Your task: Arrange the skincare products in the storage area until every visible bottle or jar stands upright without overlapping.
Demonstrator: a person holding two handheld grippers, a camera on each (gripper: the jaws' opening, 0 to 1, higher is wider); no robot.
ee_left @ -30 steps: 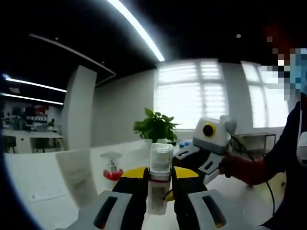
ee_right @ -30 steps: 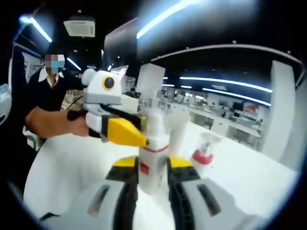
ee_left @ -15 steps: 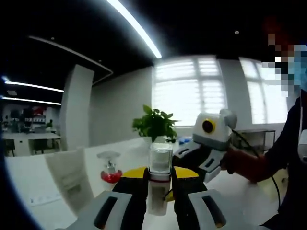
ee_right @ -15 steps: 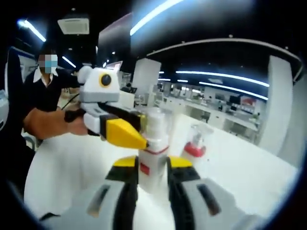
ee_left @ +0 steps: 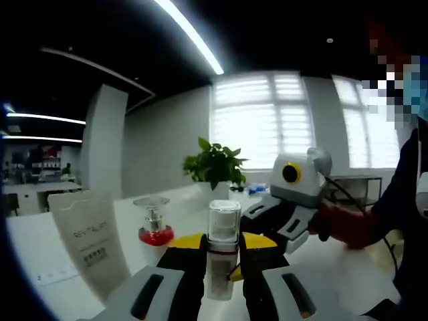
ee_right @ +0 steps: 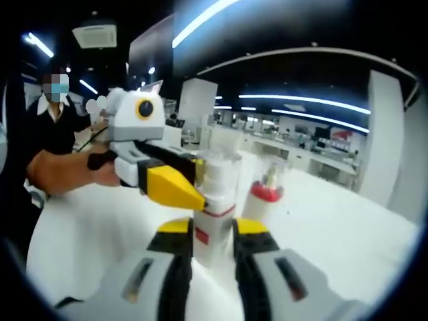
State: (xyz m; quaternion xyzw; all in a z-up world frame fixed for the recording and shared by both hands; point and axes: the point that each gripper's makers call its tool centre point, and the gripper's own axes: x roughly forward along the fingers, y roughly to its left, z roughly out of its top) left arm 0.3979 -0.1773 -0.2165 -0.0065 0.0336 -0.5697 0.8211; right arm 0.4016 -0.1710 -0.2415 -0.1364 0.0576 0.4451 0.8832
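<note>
Since a second ago: both views have swung a bit. In the left gripper view the white tube and the red-collared bottle now sit closer and sharper on the left; in the right gripper view the red-collared bottle has slid in next to my bottle. Could just be my hands moving, can't swear the products shifted.
Spray bottle [ee_left: 221,257]: white body, clear cap, thin red band below the cap. It stands upright, caught between both grippers at once, above the white table [ee_left: 40,251].
Left gripper [ee_left: 221,277]: my jaws are clamped on the bottle's body from both sides, the cap poking up above the yellow tips.
Right gripper [ee_right: 214,249]: same deal, jaws pressed on the bottle's lower body [ee_right: 214,224], with a small red mark on the label right between them.
Other gripper crossing in: in the left gripper view the right one [ee_left: 284,210] comes from the right, held by a hand [ee_left: 341,224]. In the right gripper view the left one's yellow tip [ee_right: 175,189] touches the bottle near its neck.
Red-collared bottle [ee_right: 266,197]: upright, clear cap, just beside my bottle on the right, behind it; I can't tell if they touch.
White tube [ee_left: 90,241]: stands upright on the table, grey print on it, left of the red-collared bottle [ee_left: 153,224], near but apart.
Potted plant [ee_left: 214,167]: further back, by the bright window.
</note>
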